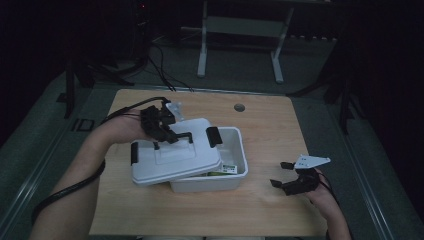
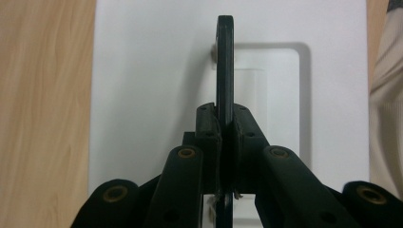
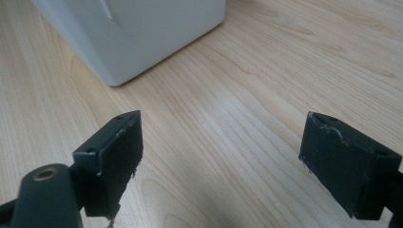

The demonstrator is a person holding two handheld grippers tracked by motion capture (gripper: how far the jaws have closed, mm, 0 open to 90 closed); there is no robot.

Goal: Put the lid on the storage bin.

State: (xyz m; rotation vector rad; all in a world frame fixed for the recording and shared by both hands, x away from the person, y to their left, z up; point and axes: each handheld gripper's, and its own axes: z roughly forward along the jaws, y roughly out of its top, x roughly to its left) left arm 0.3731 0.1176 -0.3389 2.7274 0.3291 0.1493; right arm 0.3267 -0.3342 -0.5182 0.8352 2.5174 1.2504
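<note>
Nearest the person, the right gripper (image 1: 289, 174) sits low over the wooden bench (image 1: 280, 125) at its right side, well apart from the box; its fingers (image 3: 114, 152) are spread wide with nothing between them, bare wood grain showing in the gap. A grey three-cornered plate rides on top of it. Further in, at the bench's middle, stands the white plastic box (image 1: 235, 150), its right portion uncovered, with a green-and-white packet (image 1: 225, 170) visible inside near the front wall. The white lid (image 1: 170, 160) lies tilted across the box's left part, overhanging the left rim, with a black clasp (image 1: 214, 136) at its right end and another at its left. The left gripper (image 1: 175, 136) comes in from the left over the lid; its fingers (image 2: 209, 130) are clenched on the black lid handle (image 2: 225, 61), which stands edge-on between the pads in the left gripper view. Beyond the lid, a round hole (image 1: 239, 107) is set in the bench near its far edge.
</note>
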